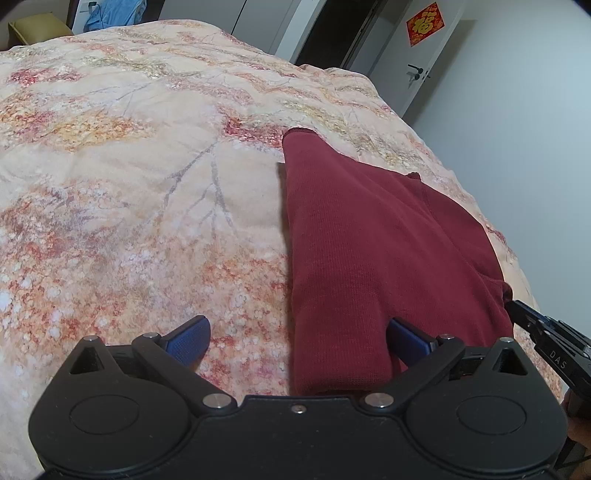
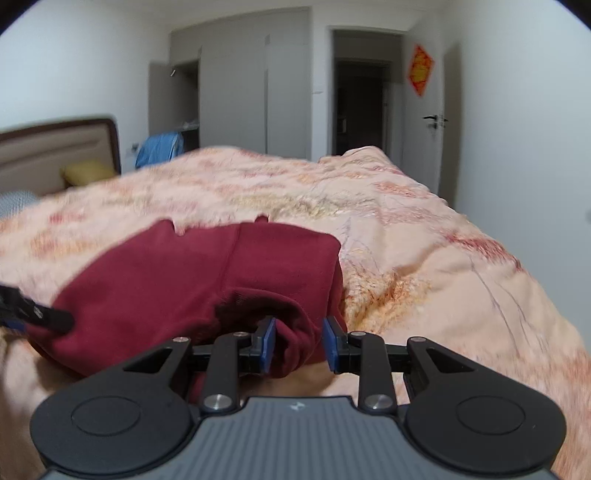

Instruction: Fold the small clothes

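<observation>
A dark red garment (image 1: 373, 236) lies partly folded on the floral bedspread (image 1: 129, 177). My left gripper (image 1: 297, 343) is open, its jaws wide apart over the garment's near left edge; the right blue pad (image 1: 406, 341) rests on the cloth, the left pad (image 1: 188, 338) over the bedspread. In the right wrist view the garment (image 2: 177, 273) lies ahead and left. My right gripper (image 2: 299, 343) has its blue pads either side of a bunched fold of the red cloth, with a gap still between pads. The right gripper also shows in the left wrist view (image 1: 546, 336) at the garment's right corner.
The bed's right edge drops off toward a white wall and a door (image 1: 417, 62) with a red paper sign (image 1: 424, 24). A headboard (image 2: 55, 147), yellow pillow (image 2: 88, 171) and blue cloth (image 2: 159, 147) are at the far left. Wardrobes (image 2: 240, 88) stand behind.
</observation>
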Tool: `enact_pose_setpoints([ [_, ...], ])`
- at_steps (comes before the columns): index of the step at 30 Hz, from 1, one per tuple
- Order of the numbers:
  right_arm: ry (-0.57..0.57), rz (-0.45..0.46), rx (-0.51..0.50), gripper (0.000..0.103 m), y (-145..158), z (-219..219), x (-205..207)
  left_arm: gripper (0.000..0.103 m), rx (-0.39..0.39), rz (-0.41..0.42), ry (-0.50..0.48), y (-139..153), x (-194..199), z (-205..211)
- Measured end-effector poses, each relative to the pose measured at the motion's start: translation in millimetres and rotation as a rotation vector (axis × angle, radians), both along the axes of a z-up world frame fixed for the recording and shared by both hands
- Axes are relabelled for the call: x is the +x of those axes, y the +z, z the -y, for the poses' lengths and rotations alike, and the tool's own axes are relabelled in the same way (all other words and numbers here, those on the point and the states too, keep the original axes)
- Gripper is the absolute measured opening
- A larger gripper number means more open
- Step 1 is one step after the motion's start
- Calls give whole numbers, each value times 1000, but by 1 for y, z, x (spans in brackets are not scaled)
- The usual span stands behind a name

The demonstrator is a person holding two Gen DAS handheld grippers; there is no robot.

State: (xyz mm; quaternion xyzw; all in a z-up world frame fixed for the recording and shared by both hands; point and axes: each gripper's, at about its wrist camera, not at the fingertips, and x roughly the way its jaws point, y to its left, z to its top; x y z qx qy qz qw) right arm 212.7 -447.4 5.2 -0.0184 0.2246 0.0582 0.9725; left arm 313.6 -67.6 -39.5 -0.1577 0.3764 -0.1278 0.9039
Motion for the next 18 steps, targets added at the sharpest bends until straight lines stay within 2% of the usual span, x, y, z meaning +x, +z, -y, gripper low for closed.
enact_pose_setpoints([
  [2, 24, 16, -56, 5, -2, -10, -7, 102, -3, 1, 1, 0, 0, 0],
  [5, 39, 28, -212, 3, -9, -27, -22, 102, -4, -1, 0, -1, 1, 0],
  [7, 50, 10, -246, 0, -19, -32, -27, 102, 0, -1, -3, -2, 0, 0],
  [11, 46, 7, -213, 1, -22, -29, -31, 102, -5, -3, -6, 0, -1, -2],
  [15, 40, 14, -113, 4, -9, -14, -34, 102, -34, -2, -7, 4, -2, -7],
  [16, 30, 18, -87, 17, -6, -9, -37, 102, -42, 1, -6, 6, -1, -9],
  [17, 18, 24, -63, 41, -2, -4, -38, 102, -49, 6, -6, 8, -1, -10],
  [18, 8, 35, -37, 53, 1, 1, -39, 102, -55, 12, -5, 11, 0, -11],
])
